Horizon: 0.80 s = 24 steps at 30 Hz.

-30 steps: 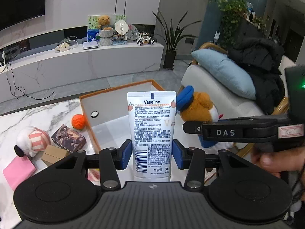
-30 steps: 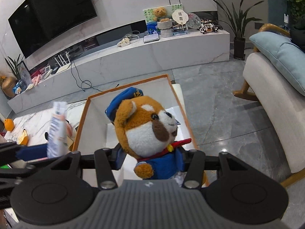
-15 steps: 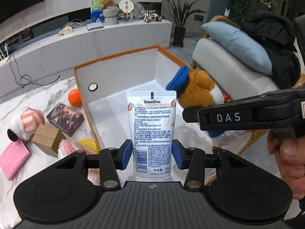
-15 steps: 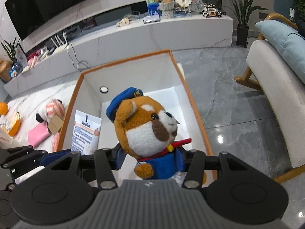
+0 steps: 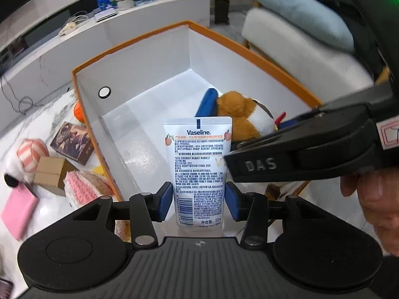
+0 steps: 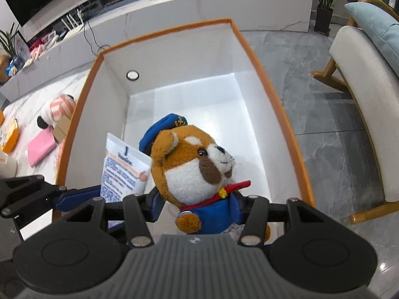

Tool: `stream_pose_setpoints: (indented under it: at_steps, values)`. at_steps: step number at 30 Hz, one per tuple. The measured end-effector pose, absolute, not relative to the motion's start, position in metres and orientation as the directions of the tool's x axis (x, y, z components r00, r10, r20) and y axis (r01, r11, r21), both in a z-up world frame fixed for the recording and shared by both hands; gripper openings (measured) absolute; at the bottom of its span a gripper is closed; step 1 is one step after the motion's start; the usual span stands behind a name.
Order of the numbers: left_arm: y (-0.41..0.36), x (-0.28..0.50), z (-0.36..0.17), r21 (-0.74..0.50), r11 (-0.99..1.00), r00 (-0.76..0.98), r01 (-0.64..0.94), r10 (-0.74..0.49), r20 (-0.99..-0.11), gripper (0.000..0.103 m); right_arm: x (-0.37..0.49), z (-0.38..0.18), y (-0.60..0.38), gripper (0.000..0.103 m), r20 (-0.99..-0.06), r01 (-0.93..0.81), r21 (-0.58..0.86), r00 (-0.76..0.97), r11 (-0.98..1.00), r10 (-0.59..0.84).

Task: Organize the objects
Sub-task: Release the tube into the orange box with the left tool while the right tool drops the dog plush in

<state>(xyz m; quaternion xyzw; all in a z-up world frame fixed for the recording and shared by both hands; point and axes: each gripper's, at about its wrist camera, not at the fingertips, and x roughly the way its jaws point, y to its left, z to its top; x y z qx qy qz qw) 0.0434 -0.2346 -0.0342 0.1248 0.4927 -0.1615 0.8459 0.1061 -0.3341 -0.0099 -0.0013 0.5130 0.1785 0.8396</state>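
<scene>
Left gripper [image 5: 198, 203] clamped on Vaseline tube [image 5: 198, 164] — long axis along fingers, crimped end forward — over box [image 5: 154, 57].

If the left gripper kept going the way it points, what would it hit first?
Probably the white floor of the orange-rimmed box; the left gripper, shut on the Vaseline tube, points down into it. Depth is uncertain.

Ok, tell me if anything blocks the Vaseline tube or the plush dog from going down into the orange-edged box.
Nothing visible does. The Vaseline tube and the plush dog hang over the open box, whose white floor below them is bare.
</scene>
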Motion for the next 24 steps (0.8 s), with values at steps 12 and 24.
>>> stream_pose_setpoints:
  at_steps: [12, 24]
  values:
    - [-0.238, 0.056, -0.038, 0.039, 0.902, 0.394, 0.429, -0.149, -0.907, 0.054, 0.116, -0.027, -0.333, 0.054, -0.893, -0.309, 0.16, 0.359, 0.938, 0.27]
    - [-0.242, 0.06, -0.035, 0.035, 0.891, 0.35, 0.452, -0.141, -0.926, 0.054, 0.125, -0.04, -0.333, 0.054, -0.914, -0.29, 0.149, 0.325, 0.945, 0.244]
